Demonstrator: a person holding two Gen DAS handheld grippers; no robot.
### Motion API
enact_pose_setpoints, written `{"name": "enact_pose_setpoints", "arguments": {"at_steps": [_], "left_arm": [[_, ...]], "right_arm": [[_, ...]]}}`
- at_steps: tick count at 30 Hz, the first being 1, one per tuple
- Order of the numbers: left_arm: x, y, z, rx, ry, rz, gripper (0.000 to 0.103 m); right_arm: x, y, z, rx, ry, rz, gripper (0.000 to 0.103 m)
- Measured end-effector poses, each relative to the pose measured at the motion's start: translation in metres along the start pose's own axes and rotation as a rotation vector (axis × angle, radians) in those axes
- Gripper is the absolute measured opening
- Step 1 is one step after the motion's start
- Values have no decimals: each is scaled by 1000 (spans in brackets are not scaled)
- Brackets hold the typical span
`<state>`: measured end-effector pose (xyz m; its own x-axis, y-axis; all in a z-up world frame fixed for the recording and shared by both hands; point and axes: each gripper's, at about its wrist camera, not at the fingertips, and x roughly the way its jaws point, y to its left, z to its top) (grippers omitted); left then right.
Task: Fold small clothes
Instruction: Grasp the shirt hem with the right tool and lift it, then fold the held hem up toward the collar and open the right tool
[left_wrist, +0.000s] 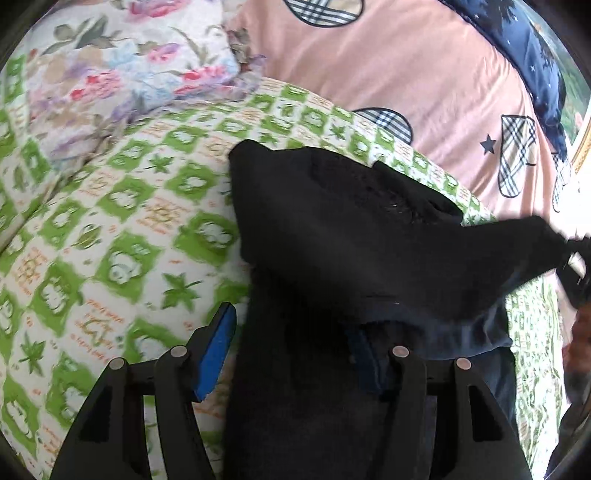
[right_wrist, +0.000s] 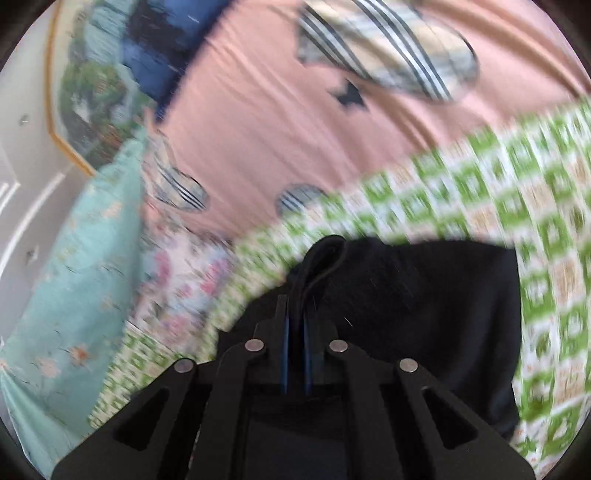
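The right claw (right_wrist: 295, 325) angles downward, its blue pads pinched together on a bunched fold of the black garment (right_wrist: 424, 306). The left claw (left_wrist: 295, 354) points steeply down, its fingers spread apart astride the cloth. The garment lies on the green checked bed cover (left_wrist: 122, 221), one corner stretched toward three o'clock.

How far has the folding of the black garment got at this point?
Early stage. Done: the right tool is shut on a bunched edge of the black garment. In hand: that edge is raised above the green patterned cover, while the left tool stands open around the near edge. Left: no neat fold shows yet.
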<state>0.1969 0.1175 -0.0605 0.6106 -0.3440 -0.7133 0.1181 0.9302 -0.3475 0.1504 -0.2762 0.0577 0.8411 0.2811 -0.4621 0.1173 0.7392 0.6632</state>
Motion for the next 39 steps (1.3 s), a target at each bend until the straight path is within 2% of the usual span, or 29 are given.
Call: {"name": "enact_pose_setpoints", "arguments": {"at_steps": [2,3,5,7,9,12,15,19,23,26,29,31,36,38,39], "left_arm": [[-5,-8,0,30,-15,36,62],[-2,-9,2,40,-15,105,62],[2,0,5,11,-2,161,62],[6,19,6,-45,-5,177,62],[4,37,4,-123,-26,170,62],[-8,60,-3,-231,-76,113,61],[-13,68,-8,-265,-105,112,61],[-15,79,-10,-315,-118,74,61],[-21,79,-13,-296,-121,79,59],[-21,79,-15,-289,-112,72,59],[-30,74,-15,-282,-99,27,59],[-43,61,-18,-233,-98,-33,59],[-52,20,-16,-79,-78,-76,62],[-45,14,-11,-66,-78,-17,63],[-37,16,-7,-79,-71,38,63]], "right_arm": [[-11,19,13,-39,-47,24,7],[-15,26,18,-54,-63,28,7],[-21,30,22,-67,-77,34,7],[-20,26,20,-72,-67,21,7],[-15,11,8,-64,-40,-20,7],[-1,-18,-13,-31,17,-78,7],[21,-51,-40,2,102,-157,7],[37,-71,-54,13,157,-206,7],[31,-63,-48,-25,126,-195,7],[37,-68,-53,-48,163,-275,7],[38,-80,-63,-19,189,-285,10],[33,-83,-66,-7,181,-275,10],[27,-77,-63,-14,163,-240,10],[31,-72,-62,-16,183,-235,8],[30,-68,-60,-27,184,-224,8]]}}
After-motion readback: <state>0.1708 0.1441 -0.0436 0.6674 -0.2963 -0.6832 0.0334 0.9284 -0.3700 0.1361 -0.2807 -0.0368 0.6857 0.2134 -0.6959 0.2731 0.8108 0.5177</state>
